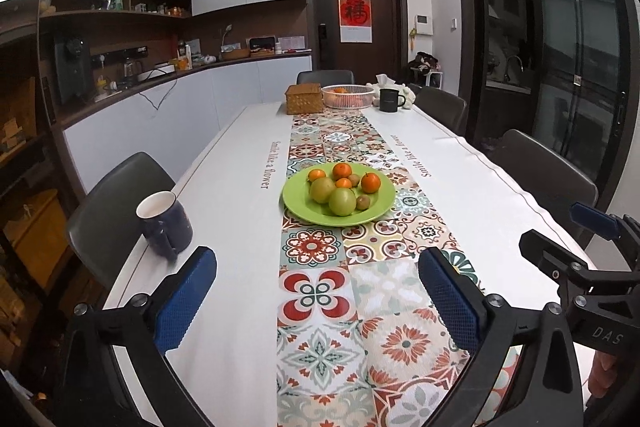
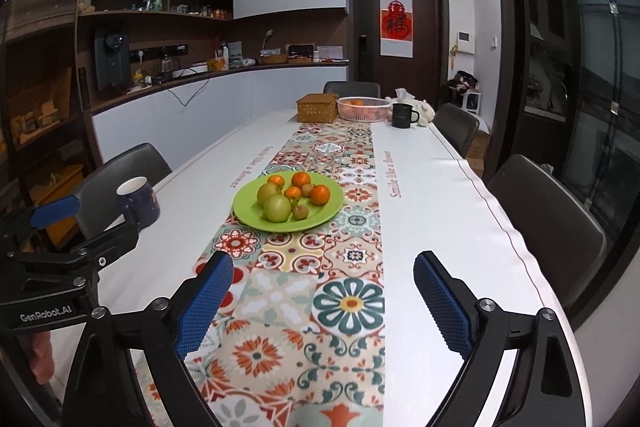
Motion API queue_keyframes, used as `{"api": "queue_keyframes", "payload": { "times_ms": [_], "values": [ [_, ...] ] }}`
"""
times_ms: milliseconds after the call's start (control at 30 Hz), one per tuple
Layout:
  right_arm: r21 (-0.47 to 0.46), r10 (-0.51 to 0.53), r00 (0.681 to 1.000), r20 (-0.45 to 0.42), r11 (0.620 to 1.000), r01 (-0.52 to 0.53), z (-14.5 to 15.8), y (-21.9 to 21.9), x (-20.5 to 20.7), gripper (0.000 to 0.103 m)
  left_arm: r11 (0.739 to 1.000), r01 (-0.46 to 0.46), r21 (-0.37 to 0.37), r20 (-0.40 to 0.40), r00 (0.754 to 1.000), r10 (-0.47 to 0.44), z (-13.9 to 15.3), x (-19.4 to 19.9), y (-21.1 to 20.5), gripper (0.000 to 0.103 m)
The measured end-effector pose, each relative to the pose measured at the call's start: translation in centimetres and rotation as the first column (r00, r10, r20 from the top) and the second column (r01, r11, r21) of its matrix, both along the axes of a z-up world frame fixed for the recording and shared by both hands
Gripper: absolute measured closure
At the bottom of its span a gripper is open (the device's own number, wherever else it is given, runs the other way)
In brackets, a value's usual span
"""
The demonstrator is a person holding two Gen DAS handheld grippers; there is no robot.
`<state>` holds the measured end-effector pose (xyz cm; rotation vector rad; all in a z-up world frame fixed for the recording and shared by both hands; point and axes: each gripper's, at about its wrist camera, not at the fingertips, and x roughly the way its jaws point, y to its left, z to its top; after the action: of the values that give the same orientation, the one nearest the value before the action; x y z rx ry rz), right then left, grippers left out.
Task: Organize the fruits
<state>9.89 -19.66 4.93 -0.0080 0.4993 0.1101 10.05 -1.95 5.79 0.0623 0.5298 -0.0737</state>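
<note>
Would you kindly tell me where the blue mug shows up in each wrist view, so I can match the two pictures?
Left wrist view: the blue mug stands at lower left, on the table's edge, just above the left finger.
Right wrist view: the mug sits at far left, mid-height, behind the left gripper.
Shared landmark: the green plate of fruit, right of the mug.

A green plate (image 1: 374, 213) holds 4 oranges (image 1: 370, 182) and green fruits (image 1: 342, 201) beyond the wide-open left hand-held gripper (image 1: 316, 269).

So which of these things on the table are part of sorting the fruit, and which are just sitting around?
Part of the job:
- green plate with oranges, green fruits and small brown fruits
- white basket
- left claw, right claw, both open and empty

Just lying about:
- blue mug
- black mug
- woven box
</note>
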Motion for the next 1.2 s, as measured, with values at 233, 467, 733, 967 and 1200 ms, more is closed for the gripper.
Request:
{"api": "queue_keyframes", "payload": {
  "times_ms": [233, 467, 733, 967, 1200],
  "values": [
    [0.004, 0.000, 1.000, 0.005, 1.000, 0.000, 0.2, 0.0, -1.2, 0.011, 1.000, -0.013, 0.007, 0.019, 1.000, 0.012, 0.4, -1.6, 0.0, 0.000],
    [0.001, -0.001, 1.000, 0.014, 1.000, 0.001, 0.2, 0.1, -1.6, 0.011, 1.000, -0.025, 0.013, 0.009, 1.000, 0.025, -0.1, -2.3, 0.5, 0.000],
    [-0.015, 0.006, 1.000, 0.018, 1.000, -0.006, 0.1, 0.4, -2.6, 0.011, 1.000, -0.026, 0.005, 0.004, 1.000, 0.026, -0.4, -3.3, 0.9, 0.000],
    [-0.010, 0.013, 1.000, 0.017, 1.000, -0.013, 0.1, 0.7, -3.1, 0.011, 1.000, -0.022, 0.002, 0.011, 1.000, 0.022, -0.4, -3.7, 1.0, 0.000],
    [-0.005, 0.015, 1.000, 0.013, 1.000, -0.015, 0.0, 0.6, -3.2, 0.011, 1.000, -0.017, 0.003, 0.014, 1.000, 0.017, -0.4, -4.3, 1.0, 0.000]
  ]
}}
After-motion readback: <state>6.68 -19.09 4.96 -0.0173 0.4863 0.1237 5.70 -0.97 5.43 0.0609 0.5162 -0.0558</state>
